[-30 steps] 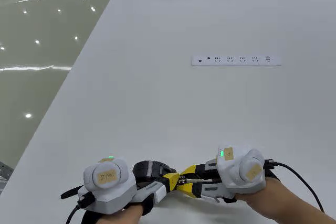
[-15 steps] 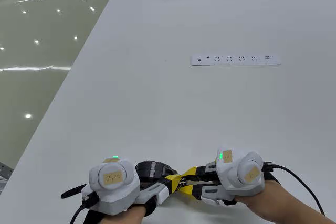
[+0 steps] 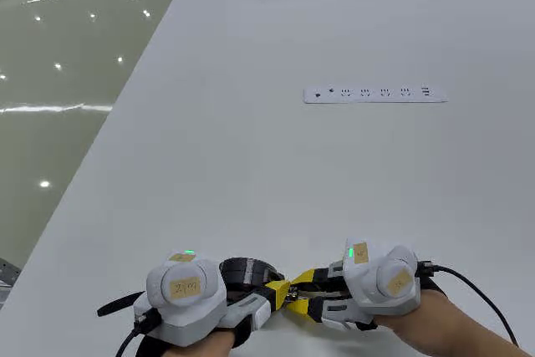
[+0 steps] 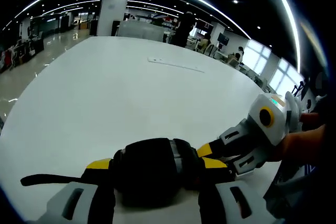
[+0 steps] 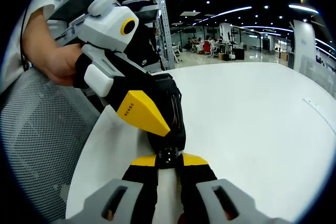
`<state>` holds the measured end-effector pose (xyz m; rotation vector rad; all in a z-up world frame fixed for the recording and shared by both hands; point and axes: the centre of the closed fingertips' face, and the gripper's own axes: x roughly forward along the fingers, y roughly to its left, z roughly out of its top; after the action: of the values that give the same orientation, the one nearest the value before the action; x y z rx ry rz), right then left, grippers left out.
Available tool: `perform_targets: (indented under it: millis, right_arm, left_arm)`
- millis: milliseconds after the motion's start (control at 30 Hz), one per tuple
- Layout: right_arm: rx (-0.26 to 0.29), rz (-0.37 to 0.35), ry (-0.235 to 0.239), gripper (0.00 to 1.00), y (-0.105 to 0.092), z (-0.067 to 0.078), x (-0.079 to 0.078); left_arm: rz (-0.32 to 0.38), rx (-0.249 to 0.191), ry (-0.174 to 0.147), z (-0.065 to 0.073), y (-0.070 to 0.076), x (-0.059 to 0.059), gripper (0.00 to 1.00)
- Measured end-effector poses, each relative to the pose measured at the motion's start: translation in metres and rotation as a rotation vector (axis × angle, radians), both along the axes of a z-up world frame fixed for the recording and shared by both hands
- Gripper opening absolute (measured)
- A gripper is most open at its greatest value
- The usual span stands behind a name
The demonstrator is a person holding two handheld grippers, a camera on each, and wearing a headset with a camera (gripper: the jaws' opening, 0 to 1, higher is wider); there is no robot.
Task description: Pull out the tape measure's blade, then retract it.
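The left gripper (image 4: 156, 165) clamps the black tape measure (image 3: 245, 271) between its jaws as the right gripper (image 5: 168, 162), nose to nose with it, pinches the blade tip (image 5: 168, 155); seemingly no blade drawn yet, pull-out and retraction both remain.

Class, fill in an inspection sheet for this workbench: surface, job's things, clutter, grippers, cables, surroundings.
Surface: white table, smooth and plain.
Job's things: black tape measure at the near edge, blade barely out.
Clutter: power strip lying flat.
Grippers: left gripper clamps the case; right gripper pinches the blade tip.
Cables: black cable trails from the right gripper.
Surroundings: glossy floor; mesh chair.
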<state>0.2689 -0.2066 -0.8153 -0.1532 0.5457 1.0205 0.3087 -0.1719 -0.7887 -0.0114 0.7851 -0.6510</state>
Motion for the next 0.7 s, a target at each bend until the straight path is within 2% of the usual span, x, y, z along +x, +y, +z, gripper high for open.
perform_targets:
  millis: [400,533,700]
  right_arm:
    - [0.008,-0.012,0.003,0.15,-0.0011,-0.0005,-0.0007]
    - [0.017,-0.025,0.001,0.15,-0.0042,0.0036,0.0004]
    - [0.010,-0.034,0.009,0.19,-0.0087,0.0055,-0.0020]
  left_arm:
    - [-0.002,-0.002,0.005,-0.0005,-0.0006,-0.0003,0.61]
    - [-0.007,0.002,0.014,0.0004,0.0000,-0.0008,0.61]
    - [-0.031,0.006,0.023,0.0023,0.0012,-0.0028,0.60]
